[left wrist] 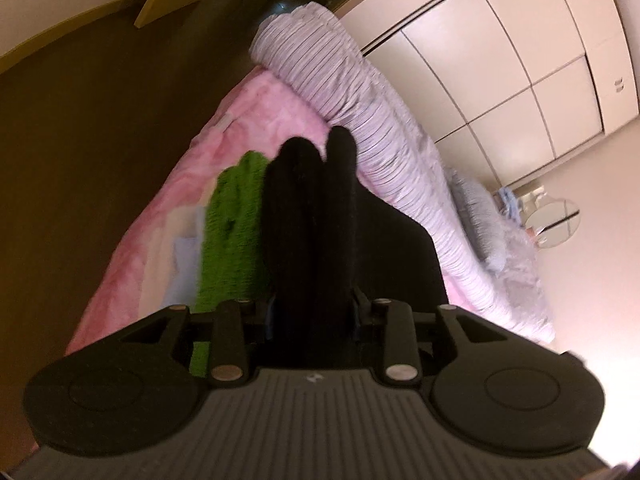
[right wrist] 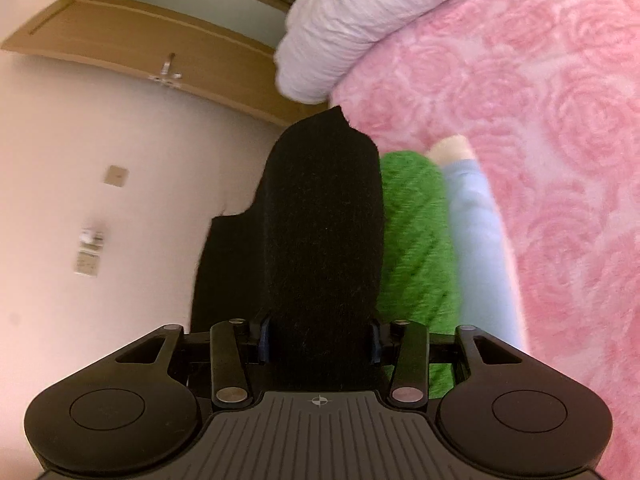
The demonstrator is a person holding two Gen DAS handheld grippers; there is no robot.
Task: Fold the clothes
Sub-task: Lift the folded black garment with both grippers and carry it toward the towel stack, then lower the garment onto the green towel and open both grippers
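Note:
A black garment (right wrist: 224, 272) fills the gap between the jaws of my right gripper (right wrist: 322, 152), which is shut on it. The cloth stands up in front of the wall, hangs off to the left and hides the fingertips. In the left wrist view the same black garment (left wrist: 400, 260) spreads to the right of my left gripper (left wrist: 320, 148). Its two dark fingers stand close together with black cloth between them, and only a thin slit shows at the tips. Beside both grippers a folded green garment (left wrist: 232, 232) (right wrist: 416, 240) lies on the bed, and a light blue garment (right wrist: 476, 240) lies along it.
The pink rose-patterned bedspread (right wrist: 540, 120) (left wrist: 160, 220) covers the bed. A rolled lilac striped quilt (left wrist: 340, 80) (right wrist: 340, 28) runs along its far side, with a grey pillow (left wrist: 476, 208) beyond. The dark floor (left wrist: 100, 100), a cream wardrobe (left wrist: 500, 60) and a wooden door (right wrist: 140, 40) surround the bed.

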